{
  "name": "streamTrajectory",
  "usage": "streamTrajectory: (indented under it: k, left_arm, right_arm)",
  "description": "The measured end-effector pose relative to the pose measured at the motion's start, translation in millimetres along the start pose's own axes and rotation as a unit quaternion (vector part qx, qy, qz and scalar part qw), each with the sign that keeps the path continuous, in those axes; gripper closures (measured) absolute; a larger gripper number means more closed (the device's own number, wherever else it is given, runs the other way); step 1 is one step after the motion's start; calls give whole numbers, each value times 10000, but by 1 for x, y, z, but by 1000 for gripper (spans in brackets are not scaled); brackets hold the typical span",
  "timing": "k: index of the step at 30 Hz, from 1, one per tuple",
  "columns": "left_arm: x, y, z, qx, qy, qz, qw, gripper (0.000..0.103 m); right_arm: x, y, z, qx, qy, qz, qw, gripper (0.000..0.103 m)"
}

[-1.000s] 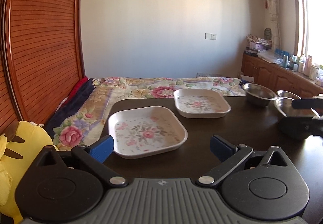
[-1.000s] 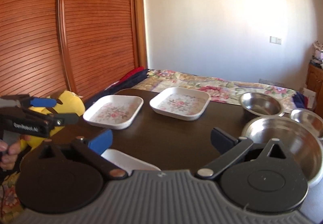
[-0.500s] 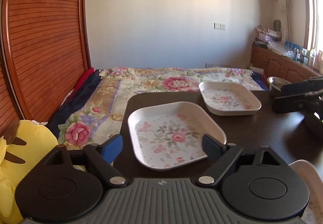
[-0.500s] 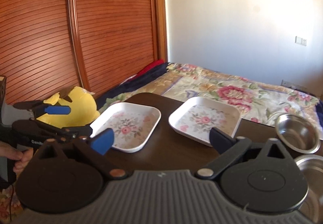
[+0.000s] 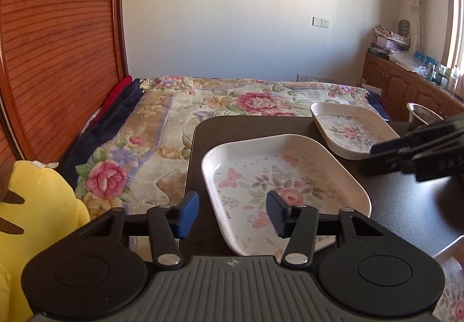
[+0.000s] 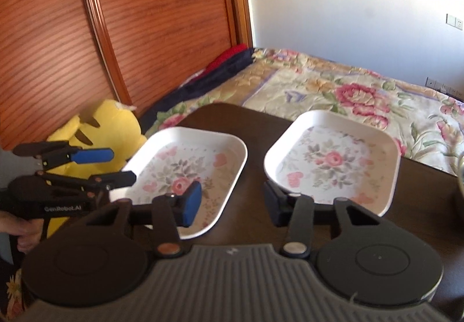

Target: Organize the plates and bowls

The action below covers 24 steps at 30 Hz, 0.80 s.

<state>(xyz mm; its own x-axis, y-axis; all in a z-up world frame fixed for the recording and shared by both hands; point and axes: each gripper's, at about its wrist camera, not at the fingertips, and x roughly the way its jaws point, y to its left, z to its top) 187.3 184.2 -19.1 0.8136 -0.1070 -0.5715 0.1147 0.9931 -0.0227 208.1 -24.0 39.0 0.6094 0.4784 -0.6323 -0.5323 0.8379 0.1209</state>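
Observation:
Two white square plates with flower prints lie on a dark table. The near plate sits at the table's left edge. The far plate lies to its right. My left gripper is open, its jaws either side of the near plate's left front rim; it also shows in the right wrist view. My right gripper is open and empty, low over the table between the two plates. A steel bowl stands behind the far plate.
A third white plate's corner shows at the lower right. A bed with a floral blanket lies beyond the table. A yellow plush toy sits left of the table. A wooden wardrobe stands on the left.
Both grippers moved left and forward toward the plates. The left gripper's jaws narrowed and now straddle the near plate's rim. The large steel bowls left the right wrist view.

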Motion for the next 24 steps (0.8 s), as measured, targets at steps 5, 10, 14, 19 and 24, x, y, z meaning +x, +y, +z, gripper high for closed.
streamTrajectory:
  k: [5, 10, 14, 19, 24]
  left_arm:
    - [10, 6, 0, -53, 75, 12, 10000, 67]
    - [15, 9, -2, -93, 113, -95, 9998, 75]
    - [17, 9, -4, -96, 178, -123, 9997, 75]
    - [17, 6, -6, -58, 216, -139, 9997, 78]
    - [14, 7, -9, -196, 213, -145, 9995, 83]
  right_arm:
    - [22, -3, 2, 28, 305, 32, 9995, 68]
    - [34, -8, -1, 133, 484, 187, 9986, 75]
    - [39, -7, -1, 162, 551, 324, 9978, 82]
    - [43, -2, -2, 101, 643, 434, 9969, 83]
    - [44, -3, -4, 60, 648, 447, 9969, 84]
